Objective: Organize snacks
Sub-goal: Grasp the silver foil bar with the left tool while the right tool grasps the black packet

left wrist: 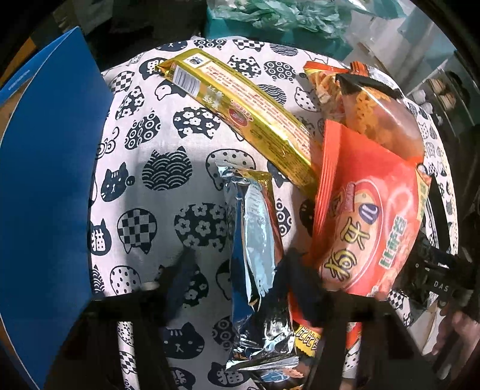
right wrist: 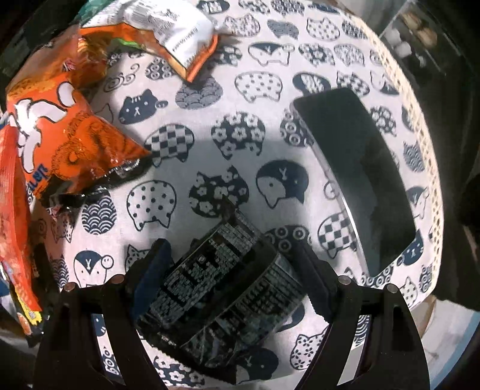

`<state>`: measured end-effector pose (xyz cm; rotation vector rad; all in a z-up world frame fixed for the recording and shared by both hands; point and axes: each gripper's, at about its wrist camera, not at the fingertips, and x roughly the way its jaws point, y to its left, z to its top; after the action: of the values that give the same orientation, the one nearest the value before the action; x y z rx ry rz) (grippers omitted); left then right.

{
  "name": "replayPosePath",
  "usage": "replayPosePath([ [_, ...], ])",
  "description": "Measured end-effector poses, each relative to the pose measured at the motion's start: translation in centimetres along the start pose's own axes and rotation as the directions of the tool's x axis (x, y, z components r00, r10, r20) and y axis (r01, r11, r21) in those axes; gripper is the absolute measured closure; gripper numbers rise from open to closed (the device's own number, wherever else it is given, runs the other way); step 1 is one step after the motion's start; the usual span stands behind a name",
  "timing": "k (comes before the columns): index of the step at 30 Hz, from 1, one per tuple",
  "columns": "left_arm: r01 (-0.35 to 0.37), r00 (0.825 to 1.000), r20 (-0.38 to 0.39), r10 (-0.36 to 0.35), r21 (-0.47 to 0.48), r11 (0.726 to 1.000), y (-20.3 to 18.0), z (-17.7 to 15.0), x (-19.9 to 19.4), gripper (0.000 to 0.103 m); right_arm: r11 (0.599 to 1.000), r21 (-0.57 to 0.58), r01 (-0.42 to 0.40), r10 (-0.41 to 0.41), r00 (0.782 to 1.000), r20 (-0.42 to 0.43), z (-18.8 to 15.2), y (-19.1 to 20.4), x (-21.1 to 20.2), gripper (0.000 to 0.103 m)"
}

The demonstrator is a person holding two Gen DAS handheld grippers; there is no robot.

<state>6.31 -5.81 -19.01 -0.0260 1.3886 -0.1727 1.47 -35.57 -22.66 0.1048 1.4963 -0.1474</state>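
A silver and blue foil packet [left wrist: 258, 240] lies on the cat-print tablecloth [left wrist: 168, 144]. My left gripper [left wrist: 240, 276] points down over it, blurred. Its right finger touches the packet's edge, while its left finger [left wrist: 180, 276] stands a little apart from it. A long gold box [left wrist: 240, 111], a big orange bag [left wrist: 369, 228] and a clear-windowed snack bag [left wrist: 375, 114] lie to the right. In the right wrist view my right gripper [right wrist: 232, 279] is shut on a black packet with white print [right wrist: 228, 288], held just over the cloth [right wrist: 210, 105].
A blue box [left wrist: 45, 180] stands at the table's left edge. A dark flat slab with a silvery rim [right wrist: 360, 174] lies at the right. Orange bags [right wrist: 69, 135] and a white-backed packet [right wrist: 180, 33] crowd the upper left. Green plastic [left wrist: 285, 15] lies beyond the table.
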Motion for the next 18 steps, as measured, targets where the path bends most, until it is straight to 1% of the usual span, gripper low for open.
replayPosePath([
  [1, 0.005, 1.000, -0.010, -0.005, 0.006, 1.000, -0.2, -0.2, 0.2, 0.067, 1.000, -0.006, 0.004, -0.004, 1.000, 0.004, 0.0, 0.0, 0.0, 0.021],
  [3, -0.003, 1.000, -0.011, 0.003, 0.015, 1.000, -0.2, -0.5, 0.2, 0.073, 1.000, -0.028, -0.010, 0.010, 1.000, 0.003, -0.7, 0.9, 0.0, 0.021],
  [5, -0.004, 1.000, 0.001, 0.004, 0.013, 1.000, -0.2, -0.6, 0.1, 0.074, 0.998, -0.048, -0.026, 0.026, 1.000, 0.011, -1.3, 1.6, -0.2, 0.023],
  [7, 0.003, 1.000, 0.005, -0.003, 0.007, 1.000, -0.1, -0.8, -0.1, 0.074, 0.996, -0.084, -0.034, 0.036, 0.999, 0.029, -1.5, 2.5, -0.3, 0.033],
  [8, 0.003, 1.000, 0.012, -0.003, 0.003, 1.000, -0.1, -0.9, -0.1, 0.074, 0.994, -0.101, -0.042, 0.046, 0.998, 0.036, -1.6, 3.0, -0.4, 0.043],
  [10, 0.001, 1.000, 0.026, -0.001, 0.001, 1.000, 0.0, -1.0, -0.7, 0.074, 0.991, -0.121, -0.053, 0.058, 0.997, 0.044, -1.8, 4.3, -1.2, 0.050],
  [15, 0.001, 0.999, 0.051, -0.001, -0.003, 1.000, 0.6, -1.0, -2.0, 0.074, 0.985, -0.159, -0.062, 0.076, 0.993, 0.086, -1.6, 5.7, -2.3, 0.064],
  [18, 0.009, 0.998, 0.061, -0.009, -0.005, 1.000, 0.5, -1.1, -2.6, 0.074, 0.984, -0.171, -0.059, 0.078, 0.991, 0.107, -1.1, 5.8, -2.9, 0.065],
])
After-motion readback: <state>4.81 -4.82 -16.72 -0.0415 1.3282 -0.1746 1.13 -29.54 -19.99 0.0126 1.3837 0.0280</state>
